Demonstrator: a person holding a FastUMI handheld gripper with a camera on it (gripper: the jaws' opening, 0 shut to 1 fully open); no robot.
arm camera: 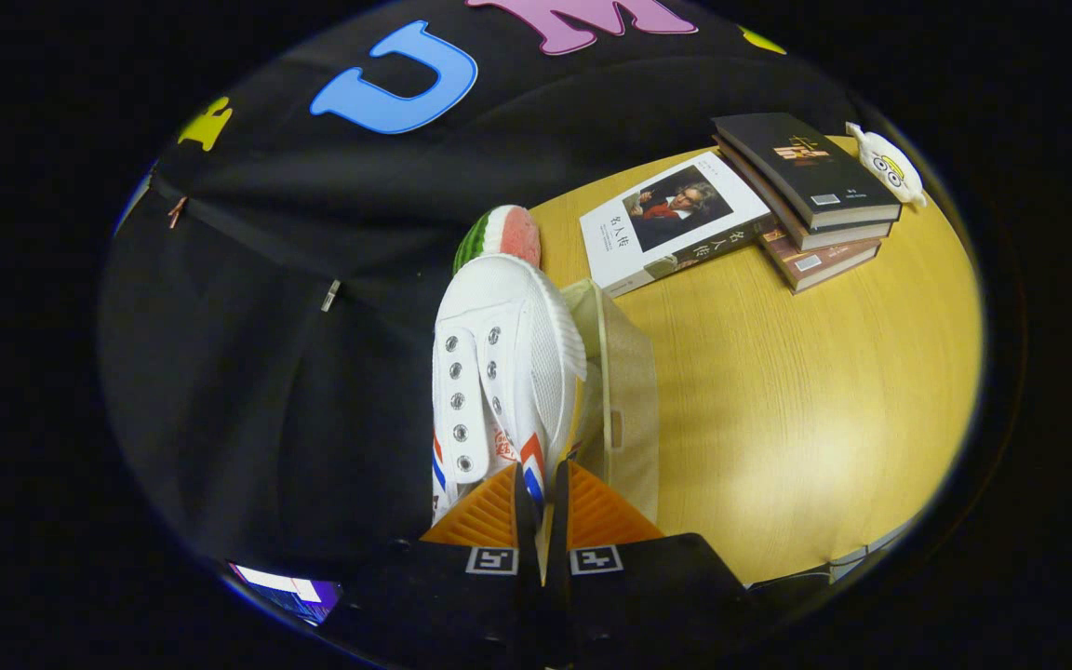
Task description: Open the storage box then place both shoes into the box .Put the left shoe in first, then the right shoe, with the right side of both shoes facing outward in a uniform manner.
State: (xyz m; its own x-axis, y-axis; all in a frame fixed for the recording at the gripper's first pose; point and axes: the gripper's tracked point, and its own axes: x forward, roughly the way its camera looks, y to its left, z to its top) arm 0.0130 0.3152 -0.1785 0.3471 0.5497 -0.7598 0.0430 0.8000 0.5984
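**Shoe pinched, box beside it**

Gripper (541,484) fingers are closed on the heel collar of a white canvas sneaker (499,372), held toe-away above the wooden table (778,419). A translucent storage box (624,409) sits just beside it. Judged step: carrying the shoe in; next, lower it with its right side outward.

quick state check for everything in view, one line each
gripper: shut on the shoe's side wall
white shoe: held up, toe pointing away, unlaced
storage box: beside the shoe, open or closed unclear
books: closed, stacked on the table
watermelon toy: beyond the toe
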